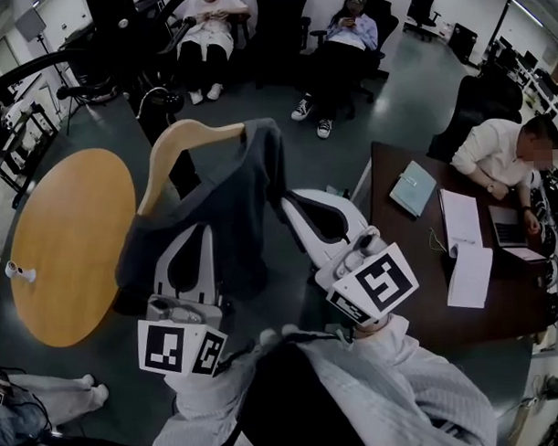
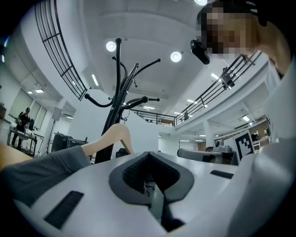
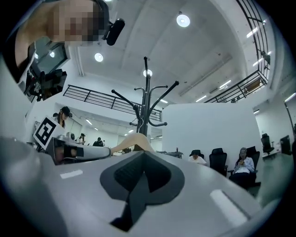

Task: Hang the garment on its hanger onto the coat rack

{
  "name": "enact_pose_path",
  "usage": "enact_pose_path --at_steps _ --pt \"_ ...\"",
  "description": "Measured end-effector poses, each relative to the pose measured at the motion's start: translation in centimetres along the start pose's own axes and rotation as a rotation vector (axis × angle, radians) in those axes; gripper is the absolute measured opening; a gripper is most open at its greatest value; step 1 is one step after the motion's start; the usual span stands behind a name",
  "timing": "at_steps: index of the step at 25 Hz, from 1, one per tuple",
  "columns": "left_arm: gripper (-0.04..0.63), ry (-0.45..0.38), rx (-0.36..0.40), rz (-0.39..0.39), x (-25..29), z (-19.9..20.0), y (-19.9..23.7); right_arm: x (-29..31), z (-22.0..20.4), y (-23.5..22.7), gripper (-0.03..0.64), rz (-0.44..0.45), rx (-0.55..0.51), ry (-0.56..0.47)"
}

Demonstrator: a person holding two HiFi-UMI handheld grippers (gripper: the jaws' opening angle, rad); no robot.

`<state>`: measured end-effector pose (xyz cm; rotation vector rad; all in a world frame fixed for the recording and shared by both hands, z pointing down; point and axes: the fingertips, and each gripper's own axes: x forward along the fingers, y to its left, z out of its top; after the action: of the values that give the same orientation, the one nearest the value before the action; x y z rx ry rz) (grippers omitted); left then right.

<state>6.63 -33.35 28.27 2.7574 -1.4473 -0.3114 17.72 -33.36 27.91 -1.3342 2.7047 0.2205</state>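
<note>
Through the head camera I see the dark grey garment [image 1: 219, 206] draped on its pale wooden hanger [image 1: 171, 143]. It is up in the air above the floor, between the round orange-brown wooden counter [image 1: 69, 243] on the left and the dark brown rectangular counter [image 1: 399, 268] on the right. The black metal coat rack [image 2: 116, 88] stands just beyond it, its curved arms spreading above the hanger's shoulder. I cannot tell whether the hanger's hook sits on an arm.

My left gripper [image 1: 190, 235] points at the garment's lower left part, with its tips at the edge of the fabric. In the left gripper view its fingers [image 2: 132, 172] are clenched pad against pad. I see no cloth between them — the grey fabric lies along the gripper's outer left side.

My right gripper [image 1: 290, 206] reaches the garment's right edge. Its fingers [image 3: 125, 173] are clenched as well, with nothing showing between the pads — the hanger's wooden end rises just past the tips.

On the right counter lie a teal notebook [image 1: 412, 187] and white papers [image 1: 462, 220]. A person in a white shirt [image 1: 496, 150] sits at its far end.
</note>
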Motion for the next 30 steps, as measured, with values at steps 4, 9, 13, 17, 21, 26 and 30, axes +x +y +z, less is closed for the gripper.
enact_pose_path --at_steps 4,9,13,17,21,26,30 --pt "0.006 0.014 -0.006 -0.007 0.8 -0.9 -0.5 -0.4 -1.2 -0.2 0.002 -0.009 -0.008 0.020" --pt "0.005 0.018 -0.023 -0.006 0.8 -1.1 -0.6 -0.7 -1.7 -0.4 0.000 -0.009 0.006 0.033" --pt "0.006 0.022 -0.012 -0.008 0.6 -0.8 -0.8 -0.5 -1.9 0.0 0.000 0.000 0.006 0.040" --pt "0.006 0.022 -0.005 -0.008 0.6 -0.7 -0.6 0.1 -1.9 0.4 0.000 0.014 -0.004 0.045" --pt "0.005 0.019 -0.006 -0.005 0.7 -0.7 -0.2 0.4 -1.9 0.4 0.000 0.017 -0.008 0.042" --pt "0.005 0.018 -0.008 -0.006 0.6 -0.6 -0.3 0.2 -1.7 0.1 0.000 0.004 0.007 0.031" --pt "0.005 0.016 -0.014 -0.008 0.3 -0.4 -0.4 0.0 -1.5 0.3 0.000 0.001 0.009 0.028"
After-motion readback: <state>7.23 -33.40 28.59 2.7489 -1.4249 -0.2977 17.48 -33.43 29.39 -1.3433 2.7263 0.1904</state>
